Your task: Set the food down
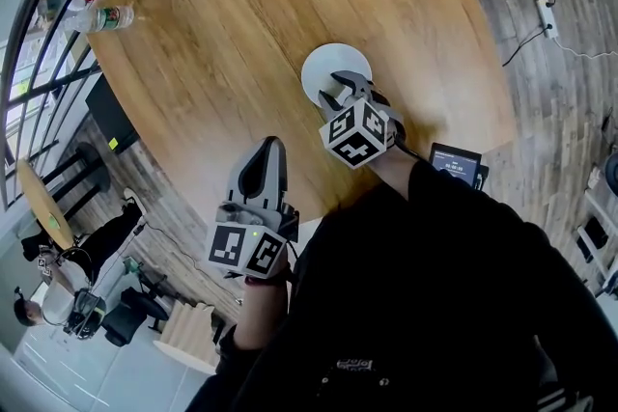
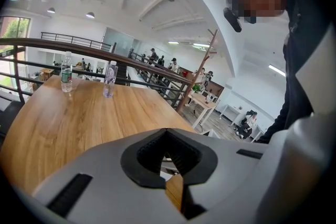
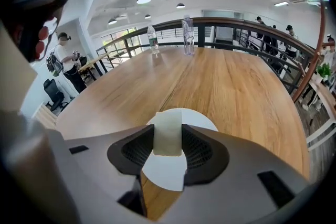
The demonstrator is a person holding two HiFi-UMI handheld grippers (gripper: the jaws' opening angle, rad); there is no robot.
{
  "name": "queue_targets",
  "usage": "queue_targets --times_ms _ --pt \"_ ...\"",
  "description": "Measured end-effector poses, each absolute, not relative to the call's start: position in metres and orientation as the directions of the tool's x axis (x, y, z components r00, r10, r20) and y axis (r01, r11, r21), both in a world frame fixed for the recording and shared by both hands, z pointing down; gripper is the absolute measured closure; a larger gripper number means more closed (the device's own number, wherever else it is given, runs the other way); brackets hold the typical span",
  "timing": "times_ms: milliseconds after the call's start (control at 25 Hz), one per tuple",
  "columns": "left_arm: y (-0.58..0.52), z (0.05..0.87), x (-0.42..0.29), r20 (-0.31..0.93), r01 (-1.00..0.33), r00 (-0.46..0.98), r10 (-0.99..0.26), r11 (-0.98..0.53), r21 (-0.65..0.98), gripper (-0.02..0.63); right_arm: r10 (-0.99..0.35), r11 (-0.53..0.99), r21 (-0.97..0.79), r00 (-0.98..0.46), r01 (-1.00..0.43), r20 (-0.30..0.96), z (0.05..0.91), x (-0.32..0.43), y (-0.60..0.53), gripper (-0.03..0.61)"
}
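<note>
Pale cream rectangular food block stands upright, gripped at 3 and 9 o'clock by the right gripper; round white plate lies flat below, showing at its 6 o'clock

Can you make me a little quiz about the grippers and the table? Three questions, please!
1. True or false: the right gripper holds a pale block of food over the white plate.
2. How many water bottles are on the wooden table? A) one B) two C) four
3. Fill in: the left gripper is shut and holds ____.

Key: 1 true; 2 B; 3 nothing.
</note>
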State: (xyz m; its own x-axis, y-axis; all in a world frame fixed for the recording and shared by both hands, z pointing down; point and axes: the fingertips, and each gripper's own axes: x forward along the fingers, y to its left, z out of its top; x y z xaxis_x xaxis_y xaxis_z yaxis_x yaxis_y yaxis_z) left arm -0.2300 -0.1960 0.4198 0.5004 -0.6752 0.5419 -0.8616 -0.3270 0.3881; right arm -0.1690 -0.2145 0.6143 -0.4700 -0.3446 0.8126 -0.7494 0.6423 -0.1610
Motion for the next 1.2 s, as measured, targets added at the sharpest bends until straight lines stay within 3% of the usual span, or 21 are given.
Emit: queue_targets --times_ms 1200 --pt "-0.196 0.423 -0.228 0.563 -0.865 0.497 -0.661 -0.323 0.384 0.608 -0.260 0.691 -0.093 -0.367 -0.717 0.893 0.660 -0.165 -0.205 0.407"
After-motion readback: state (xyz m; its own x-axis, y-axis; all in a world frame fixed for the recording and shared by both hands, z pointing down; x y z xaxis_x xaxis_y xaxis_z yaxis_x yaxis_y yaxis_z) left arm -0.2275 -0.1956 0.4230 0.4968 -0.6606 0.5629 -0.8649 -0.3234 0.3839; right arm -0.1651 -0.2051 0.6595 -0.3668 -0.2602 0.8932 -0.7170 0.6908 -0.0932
